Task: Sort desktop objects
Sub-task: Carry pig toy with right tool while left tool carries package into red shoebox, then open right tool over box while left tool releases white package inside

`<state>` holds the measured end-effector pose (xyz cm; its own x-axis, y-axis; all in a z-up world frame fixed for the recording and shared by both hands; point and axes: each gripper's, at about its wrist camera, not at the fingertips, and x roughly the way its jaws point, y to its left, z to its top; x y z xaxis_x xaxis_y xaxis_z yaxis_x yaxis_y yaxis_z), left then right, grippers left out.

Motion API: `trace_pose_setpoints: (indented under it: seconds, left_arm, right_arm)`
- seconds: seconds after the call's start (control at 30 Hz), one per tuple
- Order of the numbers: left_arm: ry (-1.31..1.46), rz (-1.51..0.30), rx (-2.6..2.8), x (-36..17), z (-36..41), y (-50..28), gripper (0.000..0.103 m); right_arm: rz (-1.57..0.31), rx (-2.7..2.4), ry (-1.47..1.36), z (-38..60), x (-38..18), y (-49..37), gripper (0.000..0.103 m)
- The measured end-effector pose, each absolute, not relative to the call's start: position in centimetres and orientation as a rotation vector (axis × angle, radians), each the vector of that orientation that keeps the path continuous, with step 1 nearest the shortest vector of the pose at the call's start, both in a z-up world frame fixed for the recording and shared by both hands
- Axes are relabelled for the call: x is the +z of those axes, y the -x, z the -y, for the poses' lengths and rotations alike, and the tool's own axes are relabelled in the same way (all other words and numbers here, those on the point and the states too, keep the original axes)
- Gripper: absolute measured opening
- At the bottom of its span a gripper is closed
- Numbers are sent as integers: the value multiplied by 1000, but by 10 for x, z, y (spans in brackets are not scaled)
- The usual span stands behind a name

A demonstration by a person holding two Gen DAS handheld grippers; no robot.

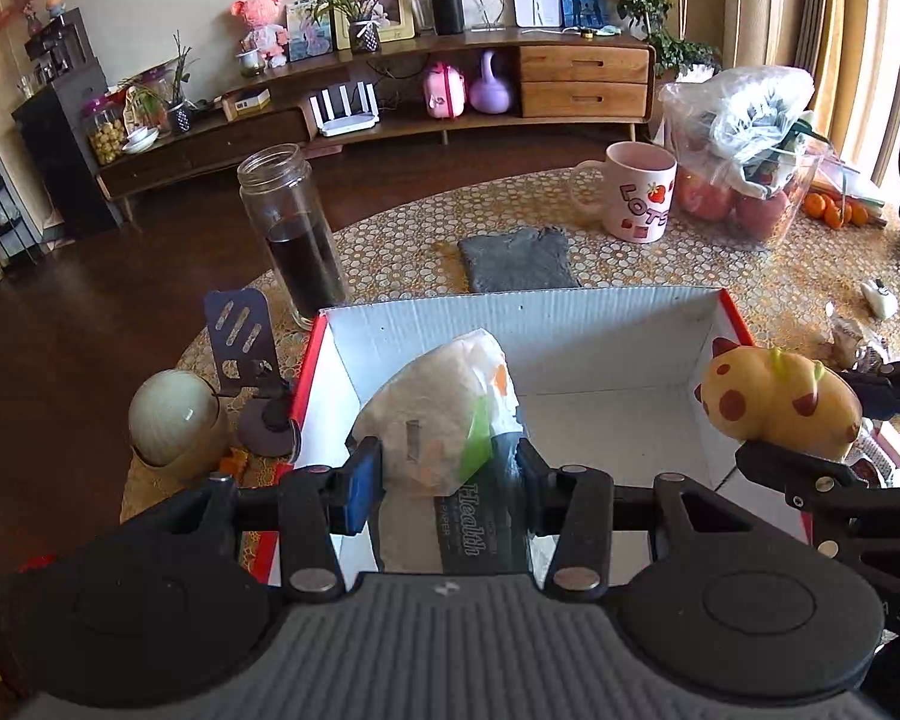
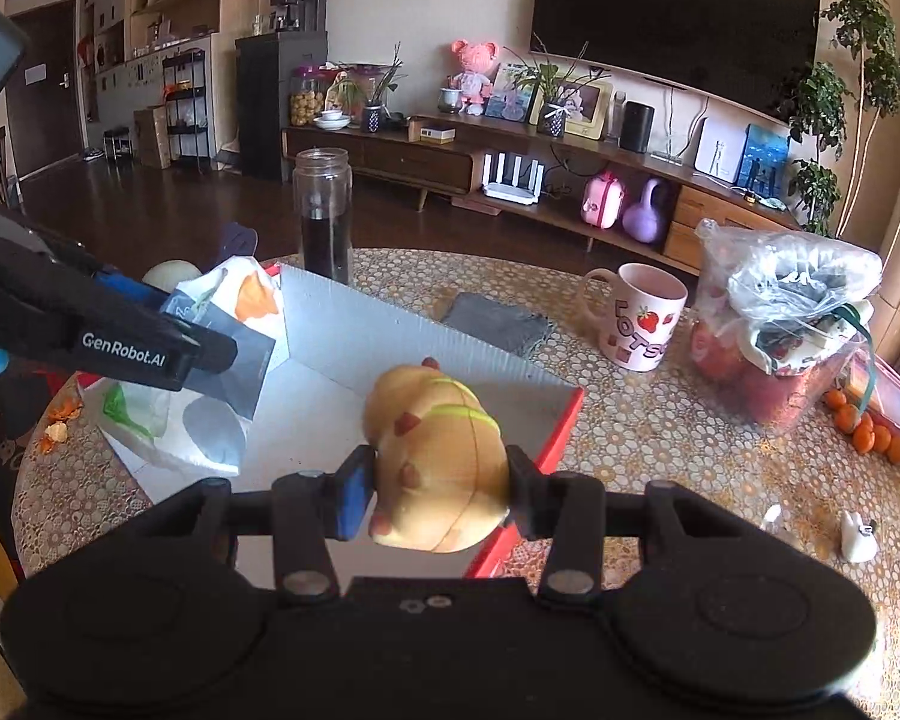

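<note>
My left gripper (image 1: 447, 471) is shut on a white tissue pack (image 1: 444, 420) with orange and green print, held above the near edge of an open white box with red sides (image 1: 618, 330). The pack also shows in the right wrist view (image 2: 222, 324), as does the left gripper (image 2: 210, 354). My right gripper (image 2: 438, 480) is shut on a yellow spotted squishy toy (image 2: 438, 456), held over the box (image 2: 390, 354) near its right wall. The toy also shows in the left wrist view (image 1: 774, 396) at the box's right edge.
On the patterned round table (image 1: 690, 264) stand a glass jar of dark liquid (image 1: 294, 234), a pink mug (image 1: 636, 198), a grey cloth (image 1: 516, 258), a plastic bag of fruit (image 1: 750, 144) and tangerines (image 1: 834, 210). A pale ball (image 1: 171, 414) and phone stand (image 1: 246, 342) sit left of the box.
</note>
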<state>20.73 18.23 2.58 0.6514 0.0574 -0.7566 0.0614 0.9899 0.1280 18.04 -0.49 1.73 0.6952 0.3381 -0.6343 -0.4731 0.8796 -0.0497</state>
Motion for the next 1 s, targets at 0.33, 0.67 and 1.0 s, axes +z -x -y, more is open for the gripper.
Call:
trace_pose_setpoints:
  seconds: [0.33, 0.67, 1.0]
  left_arm:
    - [-232, -987, -44, -17, -186, -255, 45]
    - [-259, -1112, -67, -53, -191, -279, 46]
    - [-230, -1197, -82, -74, -202, -289, 48]
  right_arm:
    - [-788, 499, 286, -38, -15, -213, 44]
    - [-954, 507, 330, -57, -44, -234, 44]
    - [-1018, 506, 353, -62, -56, -242, 45]
